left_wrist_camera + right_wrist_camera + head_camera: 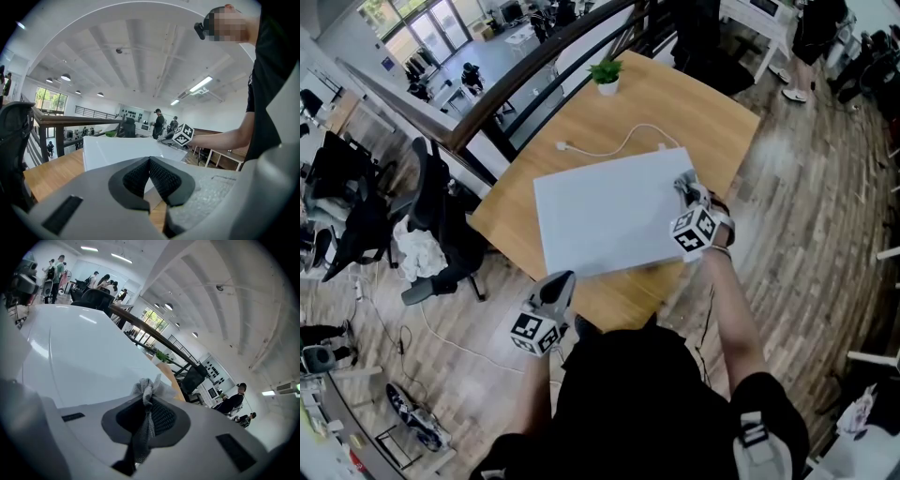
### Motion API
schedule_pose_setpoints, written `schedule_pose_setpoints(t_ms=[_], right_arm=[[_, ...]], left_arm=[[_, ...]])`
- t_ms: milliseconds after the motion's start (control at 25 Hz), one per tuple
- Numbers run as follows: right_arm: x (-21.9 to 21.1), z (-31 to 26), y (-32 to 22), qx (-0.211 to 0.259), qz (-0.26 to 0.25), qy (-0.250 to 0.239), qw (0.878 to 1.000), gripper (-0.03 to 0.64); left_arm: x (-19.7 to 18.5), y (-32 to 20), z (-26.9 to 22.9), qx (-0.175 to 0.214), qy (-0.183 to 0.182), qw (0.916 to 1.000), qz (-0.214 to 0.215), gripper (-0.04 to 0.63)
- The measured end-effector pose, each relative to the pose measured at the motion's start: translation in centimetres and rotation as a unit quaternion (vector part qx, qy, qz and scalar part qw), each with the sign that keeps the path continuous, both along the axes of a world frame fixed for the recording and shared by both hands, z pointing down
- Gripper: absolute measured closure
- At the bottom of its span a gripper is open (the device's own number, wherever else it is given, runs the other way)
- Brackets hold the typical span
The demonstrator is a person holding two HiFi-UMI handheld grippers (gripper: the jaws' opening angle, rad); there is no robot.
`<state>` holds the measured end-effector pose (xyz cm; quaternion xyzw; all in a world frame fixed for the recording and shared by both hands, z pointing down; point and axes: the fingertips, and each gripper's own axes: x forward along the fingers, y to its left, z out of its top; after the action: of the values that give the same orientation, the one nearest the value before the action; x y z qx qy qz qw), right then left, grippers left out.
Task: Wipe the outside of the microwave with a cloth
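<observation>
The white microwave point(605, 214) stands on a wooden table point(675, 103); from the head view I see its flat top. My right gripper point(683, 187) rests on the right part of that top, shut on a grey cloth point(147, 389) that bunches out past the jaws over the microwave's top point(79, 352). My left gripper point(562, 281) hangs by the table's near edge, just off the microwave's near left corner, shut with nothing in it. In the left gripper view its jaws point(149, 162) meet, with the microwave point(115, 151) ahead.
A small potted plant point(606, 74) stands at the table's far edge. A white cable point(614, 146) lies behind the microwave. A black office chair point(441, 230) stands left of the table, and a dark railing point(534, 70) runs behind it. People stand in the distance.
</observation>
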<state>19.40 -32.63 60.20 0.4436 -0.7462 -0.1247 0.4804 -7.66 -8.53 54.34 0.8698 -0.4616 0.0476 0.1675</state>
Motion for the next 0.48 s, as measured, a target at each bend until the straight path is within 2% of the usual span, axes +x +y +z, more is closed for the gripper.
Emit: schedule_pose_setpoints(t_ms=[240, 480], right_arm=[[1.6, 0.0, -0.3, -0.001, 0.018, 0.002, 1.000, 0.595], [1.7, 0.2, -0.8, -0.002, 0.014, -0.001, 1.000, 0.597]], left_arm=[[-0.3, 0.0, 0.0, 0.001, 0.002, 1.0000, -0.002, 0.595], [0.1, -0.2, 0.1, -0.001, 0.001, 1.0000, -0.006, 0.595]])
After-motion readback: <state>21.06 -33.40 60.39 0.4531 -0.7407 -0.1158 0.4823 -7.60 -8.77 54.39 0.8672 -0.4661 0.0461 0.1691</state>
